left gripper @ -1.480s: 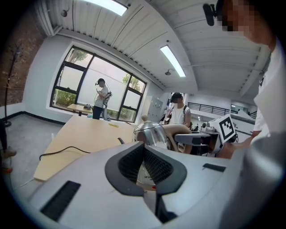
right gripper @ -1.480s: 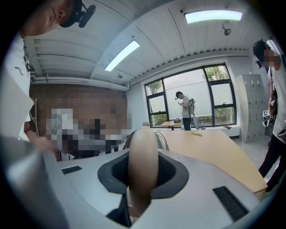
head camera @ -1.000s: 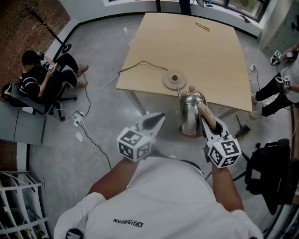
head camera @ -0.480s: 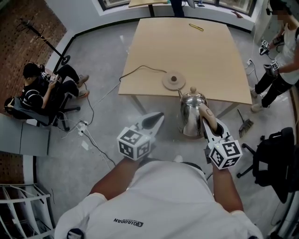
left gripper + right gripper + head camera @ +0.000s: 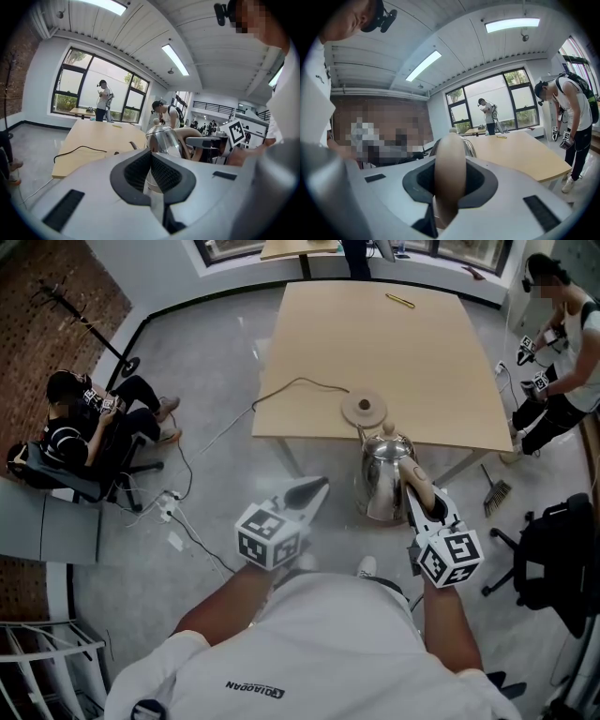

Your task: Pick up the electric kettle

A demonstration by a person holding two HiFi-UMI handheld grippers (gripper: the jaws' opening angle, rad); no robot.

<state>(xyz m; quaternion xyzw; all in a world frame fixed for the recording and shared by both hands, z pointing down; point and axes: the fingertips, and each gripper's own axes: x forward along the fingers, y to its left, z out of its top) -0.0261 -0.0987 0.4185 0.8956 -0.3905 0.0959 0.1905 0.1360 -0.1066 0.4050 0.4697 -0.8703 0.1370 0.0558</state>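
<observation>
Floor point(image 5: 211, 362) beneath upright kettle point(image 5: 381, 486), spout point(image 5: 361, 435) forward

Kettle point(image 5: 378, 486) shiny silver, handle point(image 5: 417, 483) tan; table point(image 5: 412, 362) pale wood; cable point(image 5: 292, 384) black; floor point(image 5: 211, 362) grey.

QIAODAN, printed on white shirt point(image 5: 323, 638)

We see the electric kettle point(image 5: 380, 479), a polished steel pot with a rounded lid topped by a small pale knob point(image 5: 386, 428) and a tan, curved handle point(image 5: 412, 470). It stands upright in the air, clear of its round base point(image 5: 364, 410) on the desk point(image 5: 394, 352), and shows just in front of the desk's near edge, above the floor. The right claw point(image 5: 419, 498) is clamped on the handle, with the slim spout on the opposite side.
</observation>
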